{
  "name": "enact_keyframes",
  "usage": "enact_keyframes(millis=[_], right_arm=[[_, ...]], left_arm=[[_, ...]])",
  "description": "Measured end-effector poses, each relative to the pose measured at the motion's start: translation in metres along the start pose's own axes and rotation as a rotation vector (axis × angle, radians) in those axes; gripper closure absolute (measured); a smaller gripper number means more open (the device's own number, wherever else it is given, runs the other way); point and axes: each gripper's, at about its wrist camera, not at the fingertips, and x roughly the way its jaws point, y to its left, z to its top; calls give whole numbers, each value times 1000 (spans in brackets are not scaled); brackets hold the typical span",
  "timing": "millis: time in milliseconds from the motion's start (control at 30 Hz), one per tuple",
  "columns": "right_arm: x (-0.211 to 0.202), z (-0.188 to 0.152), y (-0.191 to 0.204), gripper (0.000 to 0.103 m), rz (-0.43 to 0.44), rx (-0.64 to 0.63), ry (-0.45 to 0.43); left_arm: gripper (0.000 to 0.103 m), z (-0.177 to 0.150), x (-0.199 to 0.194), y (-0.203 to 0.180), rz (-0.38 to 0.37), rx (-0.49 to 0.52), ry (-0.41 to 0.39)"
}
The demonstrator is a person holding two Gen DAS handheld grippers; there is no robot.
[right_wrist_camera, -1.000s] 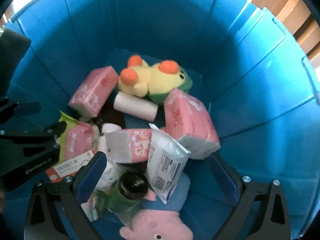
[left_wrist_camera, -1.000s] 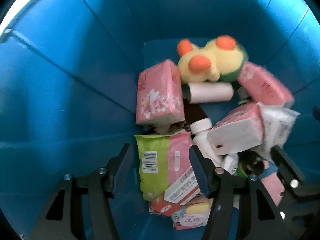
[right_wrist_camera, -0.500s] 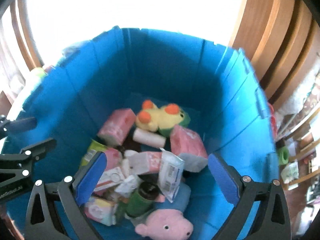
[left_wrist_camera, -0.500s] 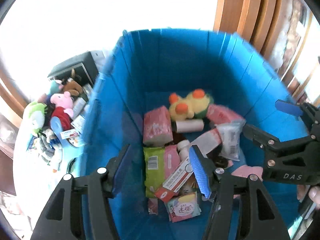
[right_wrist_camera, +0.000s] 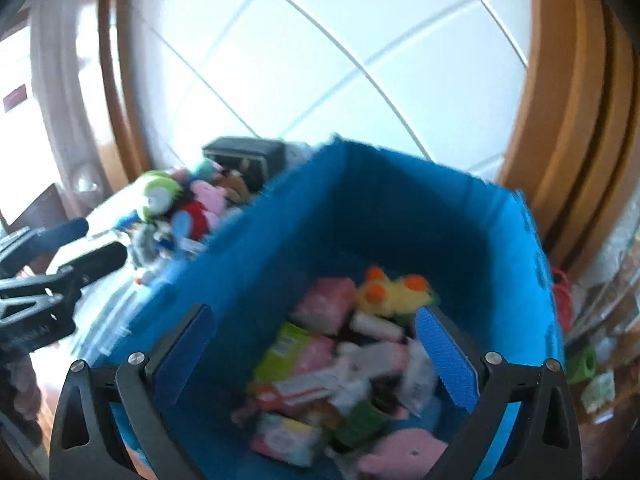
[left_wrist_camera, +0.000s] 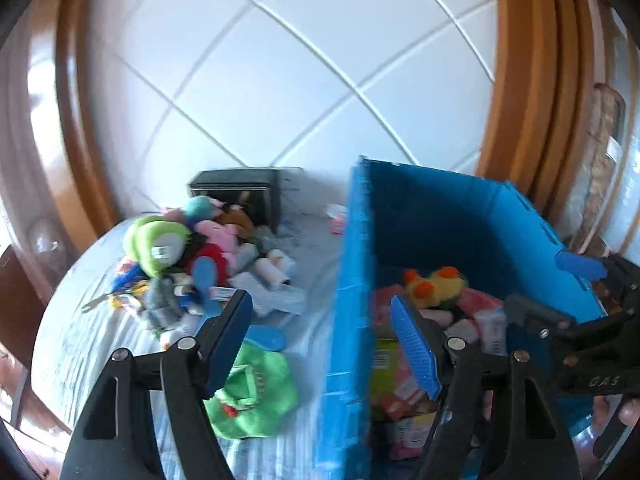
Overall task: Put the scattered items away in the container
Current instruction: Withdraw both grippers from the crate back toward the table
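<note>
- Left gripper (left_wrist_camera: 326,336) raised, tilted down, straddling near-left wall of blue bin (left_wrist_camera: 348,280); jaws opening, nothing between.
- Right gripper (right_wrist_camera: 316,360) angled down over bin; jaws spread wide, empty.
- Plush-toy pile (left_wrist_camera: 180,252) left of bin; green plush (left_wrist_camera: 256,392) near.

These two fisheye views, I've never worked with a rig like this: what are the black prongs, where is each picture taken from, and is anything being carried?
No robot arm here: a person holds a two-fingered tool in each hand, each with a camera looking along its fingers. The left view shows the left tool, jaws opening, nothing between them; the right tool enters at its edge. The right view shows the right tool, open and empty, above the blue crate, which holds a yellow plush and tissue packs. Left of the crate, a toy pile and green cloth lie on the pale surface.
</note>
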Motion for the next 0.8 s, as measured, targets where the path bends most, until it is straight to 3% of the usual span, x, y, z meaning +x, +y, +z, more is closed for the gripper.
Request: enact_keyframes(millis=[133,400,600,800], right_arm=[[-5,12,49,0,50,-32,-50],[0,41,168,0,175,-58,-118],[54,57,272,0,207,-55,-50],[105,56,340,0,255,-36,54]], left_arm=[[32,-10,-9,49,34,-35,-6],[32,-41,-11,183,91,-96,45],[32,-70,-6,291,128,-112,96],[32,-89,5,365,169,-167,155]])
